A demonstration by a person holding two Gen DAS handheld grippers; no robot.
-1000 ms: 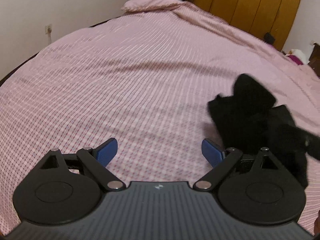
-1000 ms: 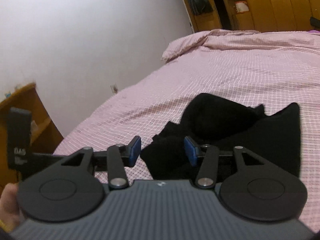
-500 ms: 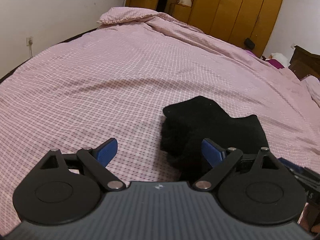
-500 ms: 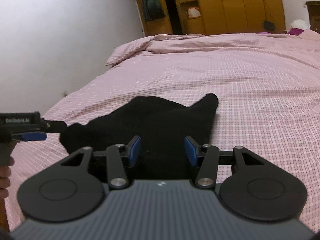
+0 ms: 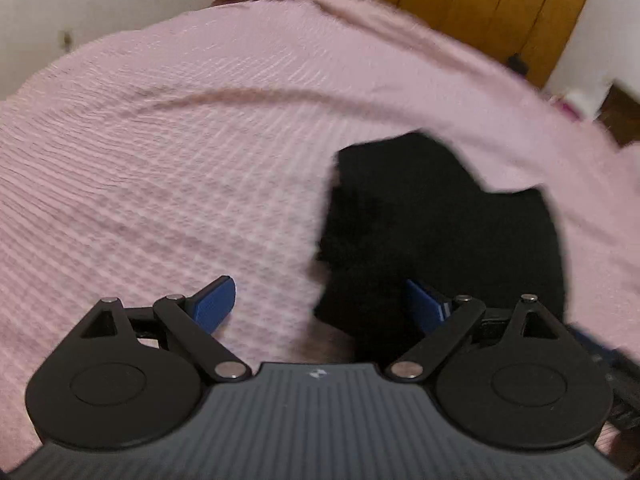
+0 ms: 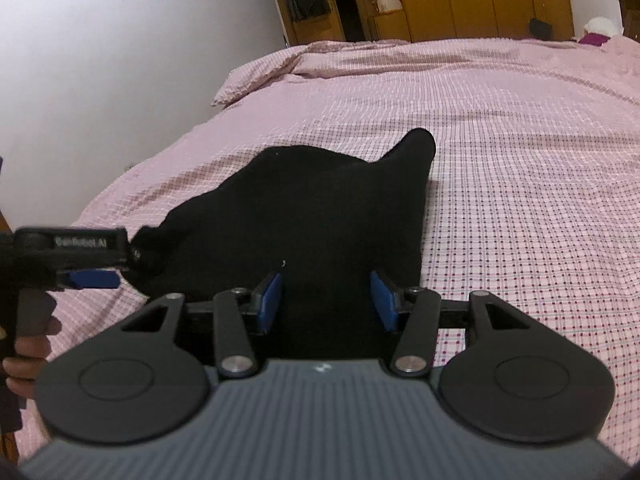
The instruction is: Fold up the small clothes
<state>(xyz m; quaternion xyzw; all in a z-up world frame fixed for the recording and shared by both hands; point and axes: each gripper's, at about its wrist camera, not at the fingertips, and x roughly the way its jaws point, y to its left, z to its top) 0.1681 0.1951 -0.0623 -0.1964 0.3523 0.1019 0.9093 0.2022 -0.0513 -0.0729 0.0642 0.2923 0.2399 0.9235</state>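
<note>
A small black garment [image 5: 432, 220] lies crumpled on the pink checked bed cover [image 5: 180, 140]. In the left wrist view my left gripper [image 5: 320, 304] is open, its right blue pad over the garment's near left edge, its left pad over bare cover. In the right wrist view the garment [image 6: 304, 208] spreads ahead with one pointed corner at the far right. My right gripper [image 6: 326, 300] is open with the garment's near edge between its blue pads. The left gripper [image 6: 88, 264] shows at the garment's left corner.
The bed cover [image 6: 520, 160] stretches far ahead and to the right. A pillow [image 6: 260, 80] lies at the far end by the white wall. Wooden wardrobes [image 6: 480, 0] stand behind the bed. A hand [image 6: 28, 360] holds the left gripper's handle.
The garment has dropped from mid-air onto the cover and lies spread out. Both grippers have come lower and closer to its near edge. The left wrist view is blurred by motion.
</note>
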